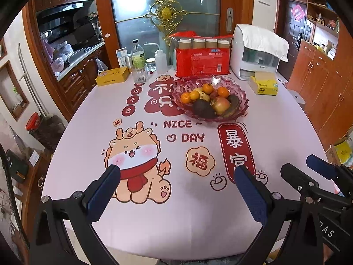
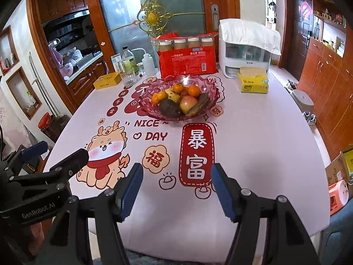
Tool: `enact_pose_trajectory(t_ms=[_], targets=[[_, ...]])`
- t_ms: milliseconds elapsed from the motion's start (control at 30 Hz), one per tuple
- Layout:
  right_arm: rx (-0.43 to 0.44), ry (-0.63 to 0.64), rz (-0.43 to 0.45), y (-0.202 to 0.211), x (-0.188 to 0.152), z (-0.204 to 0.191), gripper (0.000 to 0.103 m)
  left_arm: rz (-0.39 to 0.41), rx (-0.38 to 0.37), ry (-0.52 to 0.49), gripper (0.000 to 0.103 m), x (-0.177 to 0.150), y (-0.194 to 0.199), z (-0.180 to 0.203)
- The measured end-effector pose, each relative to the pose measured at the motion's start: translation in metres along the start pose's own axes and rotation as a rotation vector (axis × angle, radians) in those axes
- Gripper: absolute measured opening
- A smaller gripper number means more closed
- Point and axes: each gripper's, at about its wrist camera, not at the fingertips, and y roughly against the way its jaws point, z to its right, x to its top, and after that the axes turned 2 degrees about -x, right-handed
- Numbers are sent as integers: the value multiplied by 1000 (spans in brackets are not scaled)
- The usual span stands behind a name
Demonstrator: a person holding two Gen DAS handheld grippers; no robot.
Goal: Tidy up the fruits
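Left gripper [image 1: 176,174] spread wide over bare cloth, right gripper [image 2: 175,176] spread with nothing between its pads, pink cartoon tablecloth [image 2: 253,137], glass fruit bowl [image 2: 150,108] mid-table well beyond both, apple [image 2: 188,103], avocado [image 2: 168,108], oranges [image 2: 194,91] piled inside.

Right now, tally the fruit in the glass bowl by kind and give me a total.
In the glass bowl, counting only what shows:
Tangerines: 4
Apple: 1
Avocado: 1
Pear, yellowish: 1
Banana, browned: 1
Small red fruit, kind unclear: 1
Total: 9, with any hidden underneath uncounted.
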Motion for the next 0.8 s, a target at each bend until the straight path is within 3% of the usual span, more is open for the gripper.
enact_pose_trajectory(t_ms=[800], targets=[[-9, -1, -8, 0, 3, -6, 64, -23, -1, 10, 102, -2, -1, -8]])
